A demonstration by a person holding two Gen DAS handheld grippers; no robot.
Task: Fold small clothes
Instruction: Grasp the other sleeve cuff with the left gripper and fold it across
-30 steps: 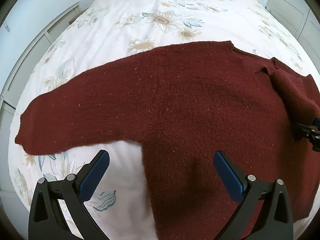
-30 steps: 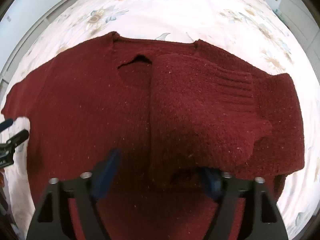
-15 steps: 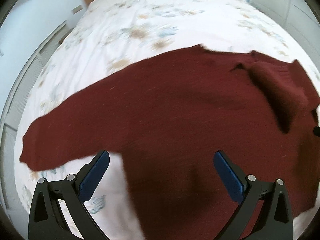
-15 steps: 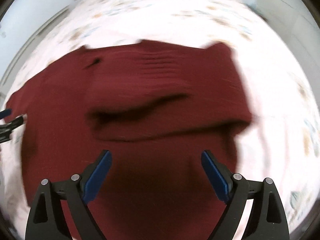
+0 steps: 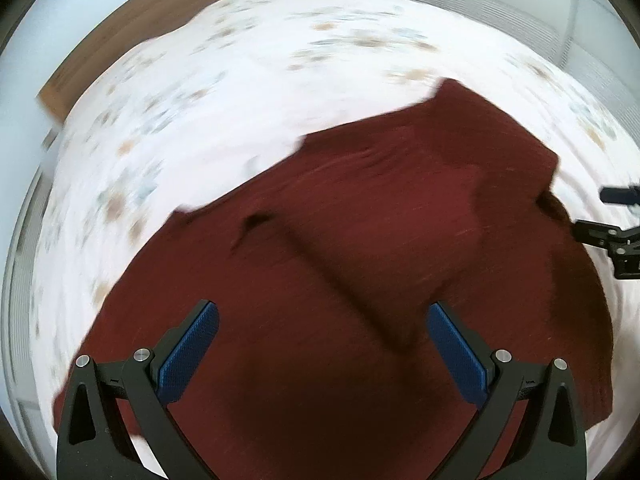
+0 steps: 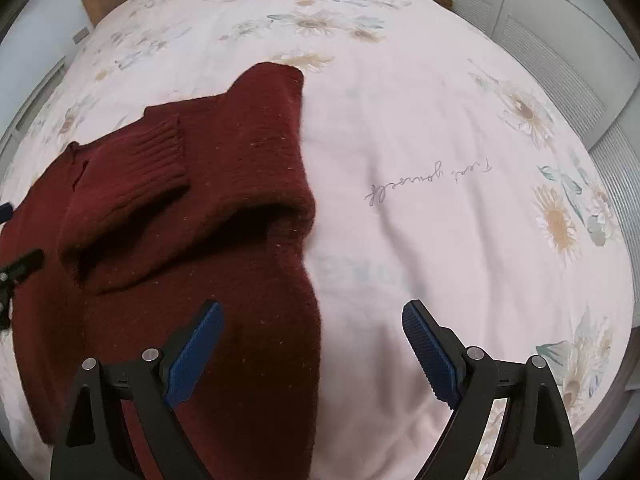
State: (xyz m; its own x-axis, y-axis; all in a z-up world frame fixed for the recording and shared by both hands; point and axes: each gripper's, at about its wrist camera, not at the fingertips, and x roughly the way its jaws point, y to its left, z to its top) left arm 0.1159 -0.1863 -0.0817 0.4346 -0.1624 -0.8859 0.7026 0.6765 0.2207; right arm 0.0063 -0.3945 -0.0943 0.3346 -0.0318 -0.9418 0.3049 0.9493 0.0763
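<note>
The dark red knitted wool sweater (image 6: 192,248) lies spread on the bed with the white floral duvet cover (image 6: 440,160), a soft, broad surface that lets the knit lie flat while it is folded. One sleeve with a ribbed cuff (image 6: 156,152) is already laid across the body, its cuff well ahead of the right gripper's (image 6: 312,340) left finger, which puts that side's fold in place and narrows the garment.

The right gripper's fingers (image 6: 428,350) stand wide apart with nothing clamped between them. The sweater's side edge runs down between them, so the left blue pad hangs over the knit and the right pad over bare duvet. I judge that this gripper has nothing to carry at present and sits over the edge ready to take hold of it or smooth it.

The left gripper (image 5: 320,350) also has its fingers (image 5: 188,352) spread, empty, hanging above the sweater's body; red knit fills the space between and ahead of both pads. This view is blurred, so fine folds cannot be read, though a dark crease, probably the folded sleeve's edge, runs ahead of the right pad. At the far right edge of that view the other gripper's tips show beyond the sweater.

The far sleeve probably needs folding next, then the body doubled.
</note>
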